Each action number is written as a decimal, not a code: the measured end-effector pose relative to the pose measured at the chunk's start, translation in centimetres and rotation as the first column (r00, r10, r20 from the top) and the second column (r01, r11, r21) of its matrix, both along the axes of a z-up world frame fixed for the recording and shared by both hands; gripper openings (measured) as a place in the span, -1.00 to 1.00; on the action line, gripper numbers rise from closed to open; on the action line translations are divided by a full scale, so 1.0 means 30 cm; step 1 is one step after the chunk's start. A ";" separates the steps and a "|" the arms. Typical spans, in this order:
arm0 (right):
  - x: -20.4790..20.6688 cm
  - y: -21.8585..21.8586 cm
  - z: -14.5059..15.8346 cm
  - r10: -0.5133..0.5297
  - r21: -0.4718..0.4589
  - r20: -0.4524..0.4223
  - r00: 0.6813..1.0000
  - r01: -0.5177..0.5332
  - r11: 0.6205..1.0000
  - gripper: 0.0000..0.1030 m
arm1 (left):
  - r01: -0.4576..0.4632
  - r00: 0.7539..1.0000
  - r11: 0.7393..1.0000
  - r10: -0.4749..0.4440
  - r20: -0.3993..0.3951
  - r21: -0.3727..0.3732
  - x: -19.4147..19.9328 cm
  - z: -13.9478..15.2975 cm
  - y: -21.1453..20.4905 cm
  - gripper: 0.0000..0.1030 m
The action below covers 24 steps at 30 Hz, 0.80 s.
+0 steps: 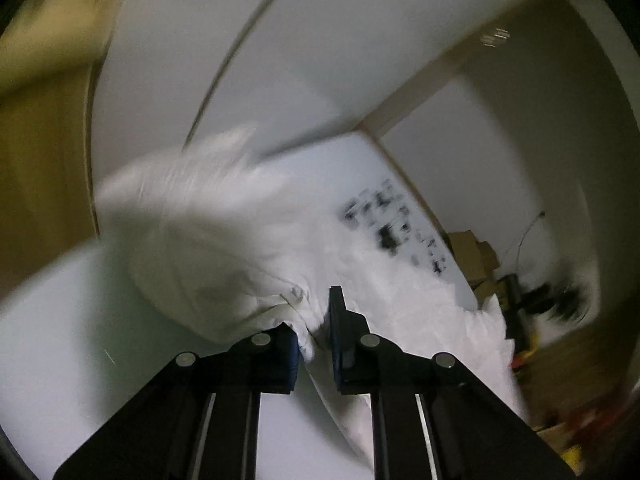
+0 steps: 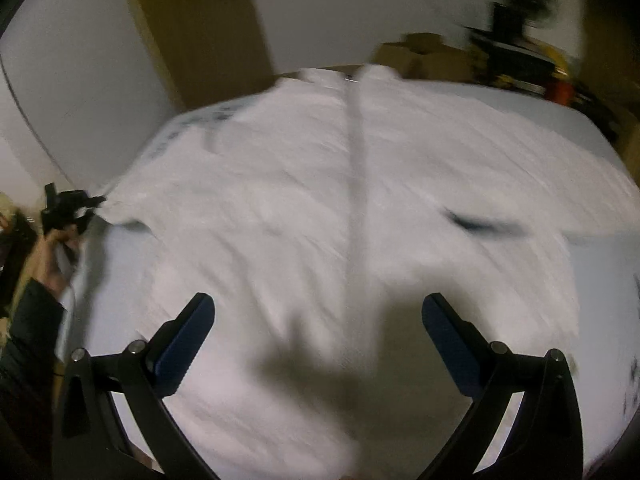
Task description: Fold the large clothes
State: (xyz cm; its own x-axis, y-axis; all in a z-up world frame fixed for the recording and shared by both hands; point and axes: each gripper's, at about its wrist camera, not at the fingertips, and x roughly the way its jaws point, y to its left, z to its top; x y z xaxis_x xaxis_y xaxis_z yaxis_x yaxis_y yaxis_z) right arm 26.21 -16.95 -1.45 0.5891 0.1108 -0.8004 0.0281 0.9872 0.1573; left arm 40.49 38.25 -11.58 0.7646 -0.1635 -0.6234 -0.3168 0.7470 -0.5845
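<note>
White shirt (image 2: 304,208) spread on the pale worktop (image 2: 600,288), one edge pinched and raised.

To fold cleanly, carry the pinched edge across in one even sweep, keeping the cloth taut; the shirt is large, creased, with a front placket and dark print. Left gripper (image 1: 316,332) is pressed together on the shirt's edge; right gripper (image 2: 318,344) hangs spread above the cloth, holding nothing.
</note>
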 end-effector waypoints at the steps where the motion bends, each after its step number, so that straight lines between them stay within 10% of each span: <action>1: 0.114 0.085 0.007 0.016 -0.046 0.004 1.000 -0.015 0.999 1.00 | 0.005 1.000 0.999 -0.005 0.017 0.036 -0.007 0.040 -0.017 -0.78; 8: 0.680 0.521 -0.203 0.024 -0.395 -0.082 0.996 -0.054 0.917 1.00 | 0.025 0.995 0.969 -0.046 0.083 0.244 -0.045 0.291 -0.174 -0.78; 12: 0.770 0.620 -0.348 0.108 -0.381 -0.219 0.970 -0.187 0.906 0.97 | 0.062 0.987 0.957 -0.101 0.124 0.283 -0.065 0.407 -0.305 -0.78; 17: 0.608 0.339 -0.180 0.041 -0.182 -0.068 0.997 -0.053 0.982 0.99 | 0.102 0.967 0.953 -0.163 0.196 0.286 -0.110 0.545 -0.541 -0.82; 24: 0.227 -0.260 -0.088 -0.175 -0.091 0.015 0.984 0.176 0.980 0.99 | 0.337 0.894 0.908 -0.391 0.219 0.249 -0.093 0.579 -1.130 -0.74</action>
